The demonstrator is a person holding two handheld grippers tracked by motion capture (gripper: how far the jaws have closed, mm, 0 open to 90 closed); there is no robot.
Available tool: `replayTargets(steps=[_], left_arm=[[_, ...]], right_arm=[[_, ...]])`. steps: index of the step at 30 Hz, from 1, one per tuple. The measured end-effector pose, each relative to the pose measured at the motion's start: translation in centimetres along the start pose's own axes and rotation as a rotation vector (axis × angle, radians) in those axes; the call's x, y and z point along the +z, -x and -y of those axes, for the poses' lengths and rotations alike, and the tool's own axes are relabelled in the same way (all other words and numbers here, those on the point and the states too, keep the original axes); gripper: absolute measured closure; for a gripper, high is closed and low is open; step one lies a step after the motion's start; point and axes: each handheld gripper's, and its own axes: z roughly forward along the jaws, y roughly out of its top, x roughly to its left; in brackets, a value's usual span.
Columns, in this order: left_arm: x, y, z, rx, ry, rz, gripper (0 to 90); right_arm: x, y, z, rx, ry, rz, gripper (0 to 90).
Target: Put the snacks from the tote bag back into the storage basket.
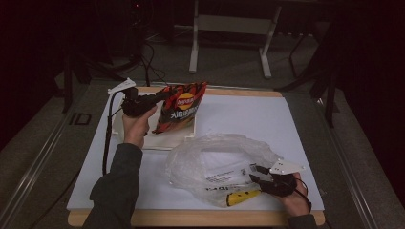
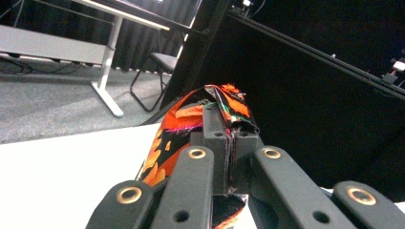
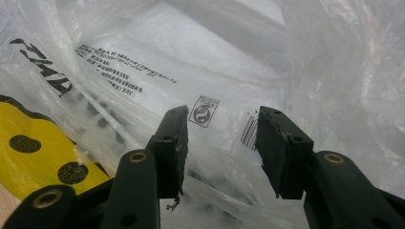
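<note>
A red, orange and black chip bag (image 1: 184, 107) is held upright over a flat white board (image 1: 167, 139), its top corner pinched by my left gripper (image 1: 164, 97). In the left gripper view the jaws (image 2: 229, 131) are pressed together on the bag's crimped edge (image 2: 224, 98). A crumpled clear plastic bag (image 1: 217, 160) with black print and a yellow patch (image 1: 241, 195) lies at the front of the table. My right gripper (image 1: 256, 173) rests at its right edge. Its jaws (image 3: 222, 121) stand apart over the printed film (image 3: 143, 71), which they do not pinch.
A white mat (image 1: 248, 117) covers the wooden table (image 1: 191, 218). A black cable (image 1: 107, 133) trails from the left gripper along the mat's left side. Beyond the table stand a white desk frame (image 1: 229, 28) and floor cables (image 1: 148, 62); a chair (image 2: 157, 71) is behind.
</note>
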Motion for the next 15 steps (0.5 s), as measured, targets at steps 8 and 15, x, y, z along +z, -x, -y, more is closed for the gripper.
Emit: replayTargets(steps=[8, 15], left_arm=[[0.5, -0.4, 0.5, -0.010, -0.019, -0.004, 89.4], [0.7, -1.1, 1.1, -0.040, -0.011, -0.006, 89.3]], right_arm=[[0.0, 0.0, 0.1, 0.000, 0.002, -0.001, 54.1], [0.0, 0.1, 0.1, 0.003, 0.002, -0.001, 54.0]])
